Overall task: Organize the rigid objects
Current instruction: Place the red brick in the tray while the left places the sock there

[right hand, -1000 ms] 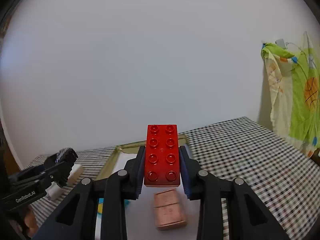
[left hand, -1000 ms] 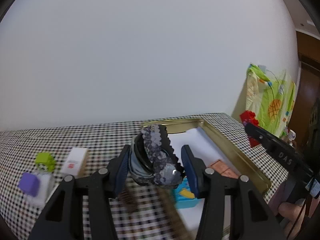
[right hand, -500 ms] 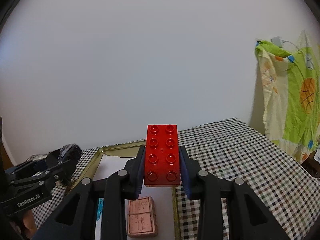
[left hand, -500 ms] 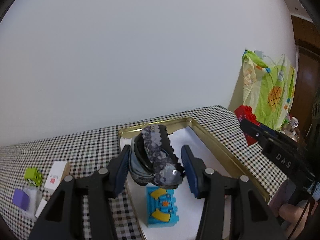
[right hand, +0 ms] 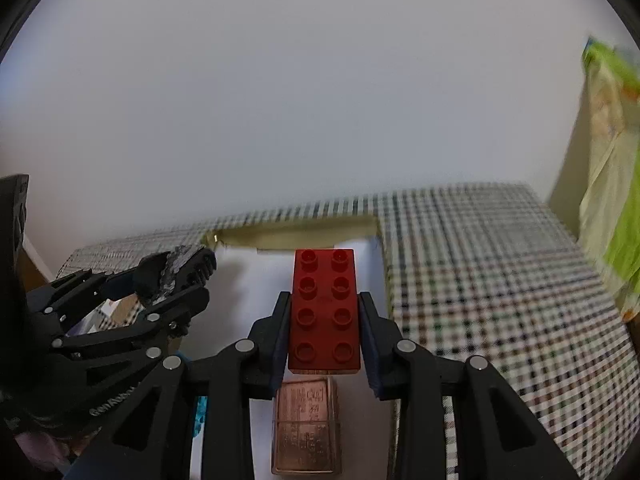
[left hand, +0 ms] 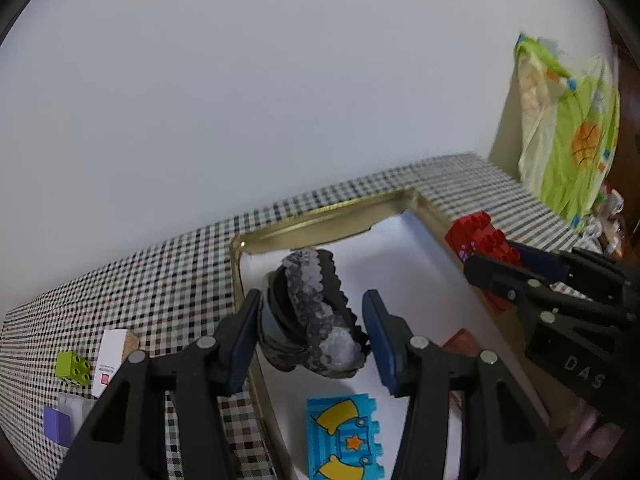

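My left gripper is shut on a lumpy grey-black scalloped object, held above the white lining of a gold-rimmed tray. In the right wrist view that gripper and its object show at the left. My right gripper is shut on a red eight-stud brick over the same tray, and it appears at the right of the left wrist view with the brick. In the tray lie a blue printed block and a copper-coloured bar.
On the checked cloth left of the tray lie a green brick, a white box and a purple block. A green patterned cloth hangs at the far right. A white wall stands behind the table.
Both grippers have swung across the table and now hang over the tray, each keeping its hold. The small items on the cloth have slid toward the left edge of the left wrist view.
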A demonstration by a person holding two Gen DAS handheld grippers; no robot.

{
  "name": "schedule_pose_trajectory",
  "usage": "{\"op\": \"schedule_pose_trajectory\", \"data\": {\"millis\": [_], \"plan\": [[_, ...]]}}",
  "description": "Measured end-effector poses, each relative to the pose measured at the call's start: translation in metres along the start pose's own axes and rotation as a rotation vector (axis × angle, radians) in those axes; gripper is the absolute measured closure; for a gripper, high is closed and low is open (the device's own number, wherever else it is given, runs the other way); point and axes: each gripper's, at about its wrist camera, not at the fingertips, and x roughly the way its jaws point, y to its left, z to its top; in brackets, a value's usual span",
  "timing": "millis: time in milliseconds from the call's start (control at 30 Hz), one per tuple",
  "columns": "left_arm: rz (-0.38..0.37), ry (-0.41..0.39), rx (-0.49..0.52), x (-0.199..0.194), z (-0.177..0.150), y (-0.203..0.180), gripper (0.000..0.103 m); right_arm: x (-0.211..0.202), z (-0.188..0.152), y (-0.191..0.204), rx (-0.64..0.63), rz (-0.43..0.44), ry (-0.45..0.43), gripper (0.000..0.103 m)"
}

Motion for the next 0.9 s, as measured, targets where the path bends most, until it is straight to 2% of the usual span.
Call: {"op": "schedule_pose_trajectory", "data": {"millis": [200,400,433,467,533,600,667,733,900], "plan": [[0.029,0.092,0.027,0.022,-0.001,-0.005,0.053,0.018,-0.001,0.002,-0.012,0.004,0.108,0.068],[0.060,0.182,0.002,0.040,-0.006,0.003,0.049,0.022,-0.003,-0.004,-0.031,0.008,0.138,0.068],[0.058,0.185,0.004,0.041,-0.006,0.002,0.048,0.022,-0.004,-0.004,-0.030,0.006,0.142,0.067],[0.052,0.186,0.009,0.042,-0.004,0.001,0.041,0.021,-0.008,-0.008,-0.026,0.007,0.147,0.064],[0.023,0.184,0.011,0.040,-0.004,-0.001,0.030,0.017,-0.010,-0.005,-0.003,0.002,0.144,0.044],[0.020,0.163,0.007,0.032,-0.003,-0.002,0.023,0.010,-0.011,-0.006,0.015,0.033,0.111,0.035],[0.063,0.134,0.009,0.024,0.001,-0.003,0.005,0.000,-0.013,-0.007,0.014,0.036,0.061,0.033],[0.111,0.047,0.010,0.005,0.000,0.002,0.001,-0.017,-0.017,-0.007,0.025,0.010,-0.033,0.032],[0.108,-0.100,-0.039,-0.029,-0.011,0.021,0.001,-0.056,-0.036,-0.003,0.109,-0.004,-0.278,0.024]]}}
